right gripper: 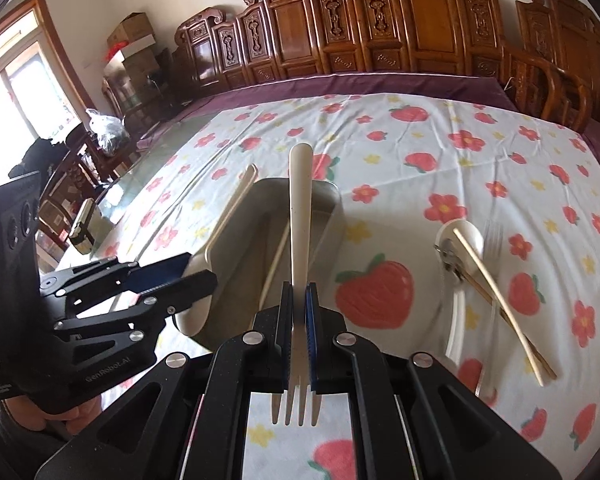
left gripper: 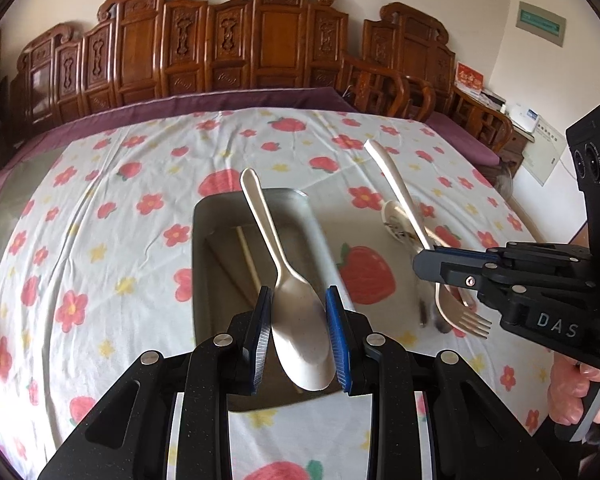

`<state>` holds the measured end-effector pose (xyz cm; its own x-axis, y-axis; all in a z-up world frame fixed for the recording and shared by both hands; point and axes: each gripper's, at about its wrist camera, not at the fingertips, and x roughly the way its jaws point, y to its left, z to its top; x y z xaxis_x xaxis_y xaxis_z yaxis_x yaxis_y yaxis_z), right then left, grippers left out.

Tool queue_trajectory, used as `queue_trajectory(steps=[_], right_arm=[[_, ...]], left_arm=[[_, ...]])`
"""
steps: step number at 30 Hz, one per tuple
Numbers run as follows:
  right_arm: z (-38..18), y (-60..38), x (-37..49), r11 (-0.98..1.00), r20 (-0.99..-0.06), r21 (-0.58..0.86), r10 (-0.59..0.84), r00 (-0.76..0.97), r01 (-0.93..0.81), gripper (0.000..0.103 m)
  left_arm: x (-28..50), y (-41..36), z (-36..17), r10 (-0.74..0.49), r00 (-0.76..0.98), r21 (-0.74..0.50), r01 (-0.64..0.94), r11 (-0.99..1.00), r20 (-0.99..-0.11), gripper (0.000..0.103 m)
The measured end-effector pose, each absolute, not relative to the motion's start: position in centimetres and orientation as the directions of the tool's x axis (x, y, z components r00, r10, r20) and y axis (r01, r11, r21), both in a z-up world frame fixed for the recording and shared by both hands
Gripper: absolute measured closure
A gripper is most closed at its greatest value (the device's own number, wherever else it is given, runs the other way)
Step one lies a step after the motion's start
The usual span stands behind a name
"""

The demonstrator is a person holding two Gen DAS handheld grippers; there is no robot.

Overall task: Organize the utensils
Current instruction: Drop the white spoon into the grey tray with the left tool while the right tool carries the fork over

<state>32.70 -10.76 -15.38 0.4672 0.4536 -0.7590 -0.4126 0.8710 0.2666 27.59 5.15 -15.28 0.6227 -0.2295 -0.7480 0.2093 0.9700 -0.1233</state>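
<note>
My left gripper is shut on the bowl of a cream spoon, its handle pointing away, above a grey metal tray. A single chopstick lies inside the tray. My right gripper is shut on a cream fork, tines toward the camera, handle over the tray. The right gripper also shows in the left wrist view to the right of the tray. On the cloth to the right lie a white spoon, a chopstick and a metal fork.
The table carries a flowered strawberry cloth over a purple one. Carved wooden panels and chairs stand behind it. The left gripper sits just left of the tray in the right wrist view.
</note>
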Motion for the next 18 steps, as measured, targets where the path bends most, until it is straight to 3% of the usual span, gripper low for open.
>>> queue_trajectory(steps=[4,6,18], right_arm=[[-15.8,-9.8,33.7,0.864,-0.757,0.287,0.469,0.456,-0.413,0.096],[-15.9,-9.4,33.9,0.862,-0.756,0.293,0.474,0.452,-0.414,0.096],[-17.1,-7.0,34.7,0.848,-0.763,0.315,0.494,0.418,-0.427,0.096]], left_arm=[[28.4,5.7,-16.1,-0.229,0.603,-0.132,0.201,0.971,-0.764,0.078],[28.7,5.9,-16.4,-0.227,0.595,-0.133,0.198,0.971,-0.771,0.085],[29.1,7.3,-16.1,-0.199,0.612,-0.125,0.161,0.979,-0.766,0.085]])
